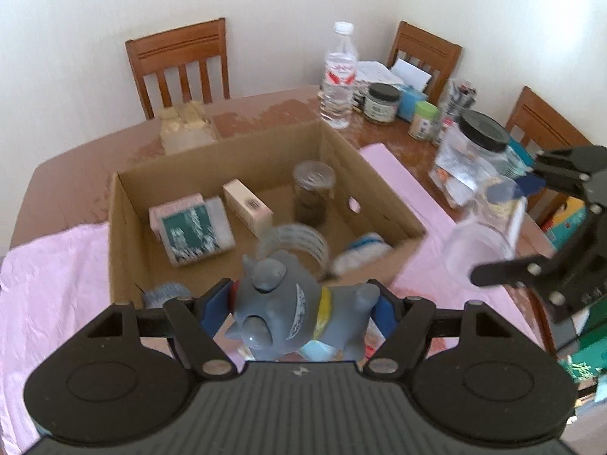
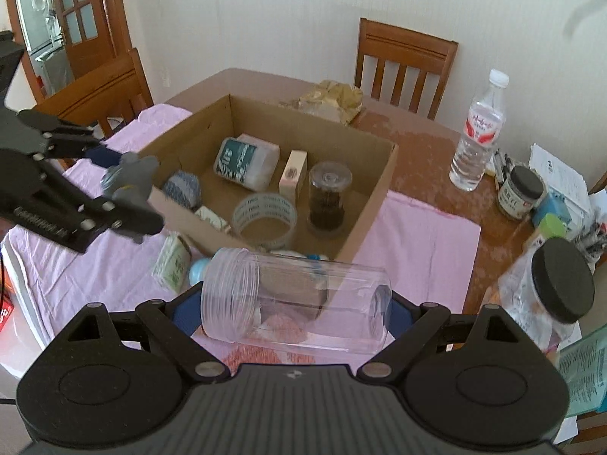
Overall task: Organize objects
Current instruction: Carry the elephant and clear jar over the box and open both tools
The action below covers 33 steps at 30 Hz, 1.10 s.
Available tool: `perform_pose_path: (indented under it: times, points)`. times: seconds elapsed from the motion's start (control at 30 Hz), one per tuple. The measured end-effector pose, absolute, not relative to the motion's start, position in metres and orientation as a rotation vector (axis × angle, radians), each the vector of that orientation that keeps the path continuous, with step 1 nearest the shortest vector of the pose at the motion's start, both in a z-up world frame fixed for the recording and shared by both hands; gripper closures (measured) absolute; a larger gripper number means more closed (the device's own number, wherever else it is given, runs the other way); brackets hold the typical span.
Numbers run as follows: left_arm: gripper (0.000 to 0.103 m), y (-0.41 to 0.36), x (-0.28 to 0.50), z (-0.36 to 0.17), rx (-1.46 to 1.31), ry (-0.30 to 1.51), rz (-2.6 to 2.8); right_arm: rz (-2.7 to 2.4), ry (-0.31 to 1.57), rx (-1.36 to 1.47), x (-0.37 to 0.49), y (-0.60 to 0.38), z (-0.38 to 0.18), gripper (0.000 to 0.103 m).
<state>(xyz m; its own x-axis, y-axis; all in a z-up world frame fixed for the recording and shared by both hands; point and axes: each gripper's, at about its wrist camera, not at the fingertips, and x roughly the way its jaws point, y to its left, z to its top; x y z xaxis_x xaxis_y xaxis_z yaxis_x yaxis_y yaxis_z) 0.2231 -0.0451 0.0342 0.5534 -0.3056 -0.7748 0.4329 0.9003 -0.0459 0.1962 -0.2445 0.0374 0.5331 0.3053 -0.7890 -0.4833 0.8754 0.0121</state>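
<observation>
A tape roll lies in the cardboard box, with a water bottle behind to its right.

I'm looking into a home dining room. Wooden chairs are ringing a cluttered table, and a panelled door is standing behind.

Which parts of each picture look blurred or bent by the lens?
Left wrist view: the tape roll and clear jar smear with motion blur; the chairs lean from fisheye bending. Right wrist view: the grey toy is soft, the cardboard box sharper.
</observation>
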Motion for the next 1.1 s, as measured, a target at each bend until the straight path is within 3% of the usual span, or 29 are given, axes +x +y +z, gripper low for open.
perform_pose_path:
  times: [0.2, 0.3, 1.1]
  points:
    - [0.027, -0.03, 0.26, 0.029, 0.123, 0.879, -0.389, 0.47, 0.886, -0.219, 0.213, -0.237, 0.041, 0.008]
    - [0.006, -0.024, 0.267, 0.026, 0.115, 0.859, -0.368, 0.47, 0.885, -0.221, 0.22, -0.232, 0.042, 0.008]
    - [0.003, 0.019, 0.247, 0.018, 0.082, 0.836, -0.331, 0.46, 0.907, -0.272, 0.29, -0.197, 0.033, 0.008]
